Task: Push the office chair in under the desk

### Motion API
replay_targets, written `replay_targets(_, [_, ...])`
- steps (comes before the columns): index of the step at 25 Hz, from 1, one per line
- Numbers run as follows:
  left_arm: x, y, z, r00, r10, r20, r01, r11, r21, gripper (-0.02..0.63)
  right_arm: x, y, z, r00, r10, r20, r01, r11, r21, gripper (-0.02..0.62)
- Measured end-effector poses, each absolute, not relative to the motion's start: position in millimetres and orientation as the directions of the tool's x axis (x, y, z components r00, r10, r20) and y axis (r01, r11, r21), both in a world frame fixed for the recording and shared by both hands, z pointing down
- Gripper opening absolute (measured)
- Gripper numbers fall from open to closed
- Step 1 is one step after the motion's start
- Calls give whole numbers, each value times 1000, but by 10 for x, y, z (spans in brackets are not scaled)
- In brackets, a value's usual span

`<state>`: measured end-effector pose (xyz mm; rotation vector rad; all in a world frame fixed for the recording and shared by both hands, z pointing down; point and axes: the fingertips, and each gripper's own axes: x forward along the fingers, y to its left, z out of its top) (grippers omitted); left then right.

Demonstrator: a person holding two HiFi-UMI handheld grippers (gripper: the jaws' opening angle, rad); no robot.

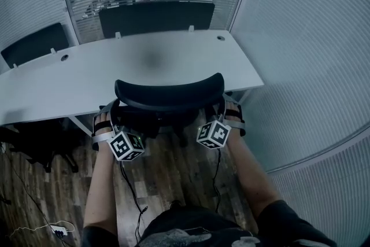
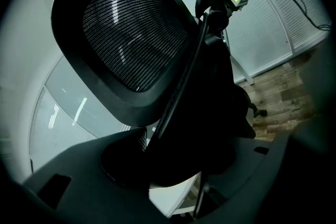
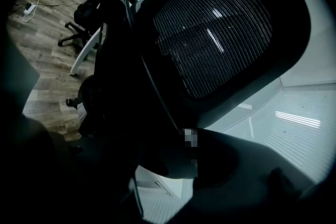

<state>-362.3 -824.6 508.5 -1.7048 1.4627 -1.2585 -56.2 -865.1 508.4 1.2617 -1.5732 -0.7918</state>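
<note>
The black office chair [image 1: 167,95] stands at the white desk's [image 1: 81,81] near edge, its mesh backrest toward me and its seat partly under the desktop. My left gripper [image 1: 107,120] clasps the backrest's left side and my right gripper [image 1: 231,114] its right side. In the left gripper view the mesh backrest [image 2: 131,34] fills the frame and its dark frame runs down between the left gripper's [image 2: 168,168] jaws. The right gripper view mirrors this: the backrest [image 3: 215,34] and its rim sit between the right gripper's [image 3: 168,165] jaws. Deep shadow hides the pads in both gripper views.
Two more black chairs [image 1: 156,17] [image 1: 34,43] stand behind the desk against glass walls with blinds. A curved glass wall [image 1: 306,84] closes the right side. Another chair base [image 1: 40,150] sits under the desk at left. Cables and a power strip [image 1: 58,231] lie on the wooden floor.
</note>
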Motion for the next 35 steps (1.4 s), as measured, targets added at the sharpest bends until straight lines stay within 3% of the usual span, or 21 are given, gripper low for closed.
replay_targets(6, [-3677,-8224,5135,-88,-935,344,-369,-290,-883,262,-581,-8614,5033,-12,-959,282,-355,267,896,281])
replay_targets(11, [-3743,-8099,5023,-121,-943,309,-404,-237,-883,267,-459,-8436,4958,-16,-962,271,-404,254,879,281])
replay_targets(25, [-3469,-7083,4344,-97,-968,229,-649,-113,-752,264,-465,-7488,4386,-188,-962,197,-614,272,741,281])
replay_targets(35, [-2804,-5973,3903,-33,-991,133,-787,-57,-615,155,-234,-6395,4020,-284,-949,135,-641,293,710,272])
